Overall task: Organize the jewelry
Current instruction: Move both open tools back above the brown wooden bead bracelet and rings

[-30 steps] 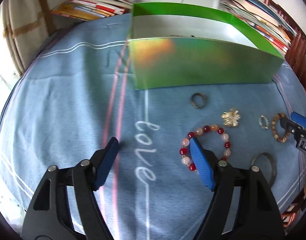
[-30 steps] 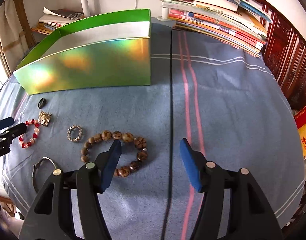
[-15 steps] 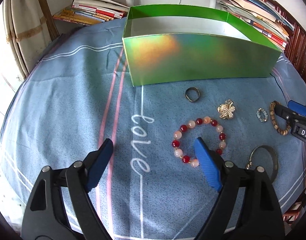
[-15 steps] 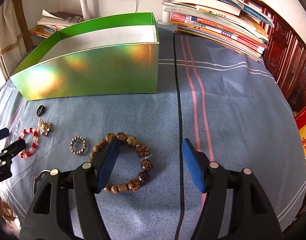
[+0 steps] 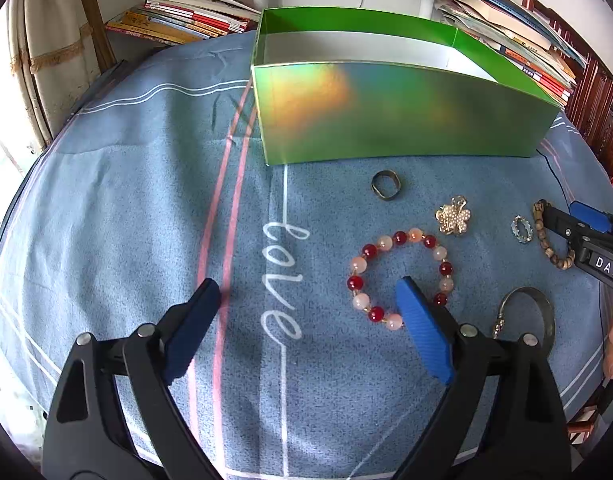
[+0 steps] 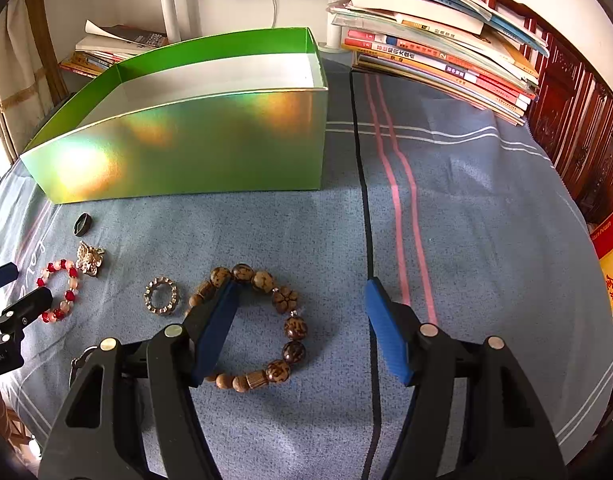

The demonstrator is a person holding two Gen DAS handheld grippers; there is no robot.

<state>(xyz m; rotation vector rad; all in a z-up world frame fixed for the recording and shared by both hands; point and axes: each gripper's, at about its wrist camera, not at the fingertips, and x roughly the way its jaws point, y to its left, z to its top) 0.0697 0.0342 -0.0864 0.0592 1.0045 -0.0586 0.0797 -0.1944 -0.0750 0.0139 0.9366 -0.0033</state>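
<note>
A green open box (image 5: 386,120) (image 6: 194,148) stands at the back of the blue cloth. In front of it lie a dark ring (image 5: 385,185) (image 6: 82,224), a gold flower brooch (image 5: 452,216) (image 6: 89,258), a red and pink bead bracelet (image 5: 400,278) (image 6: 60,294), a small crystal ring (image 5: 521,229) (image 6: 161,295), a brown wooden bead bracelet (image 6: 262,324) (image 5: 548,242) and a dark bangle (image 5: 526,316). My left gripper (image 5: 306,296) is open, its right finger over the red bracelet. My right gripper (image 6: 302,292) is open, its left finger over the wooden bracelet.
Stacks of books (image 6: 446,52) (image 5: 178,20) lie behind the box on both sides. A white lamp stand (image 6: 170,4) rises at the back. A dark wooden cabinet (image 6: 578,128) stands at the right. The cloth carries pink stripes (image 6: 402,200) and the word "love" (image 5: 282,280).
Both grippers have pulled back and risen a little, so the box and the jewelry sit lower and nearer in both views. Both stay open. No piece of jewelry has moved.
</note>
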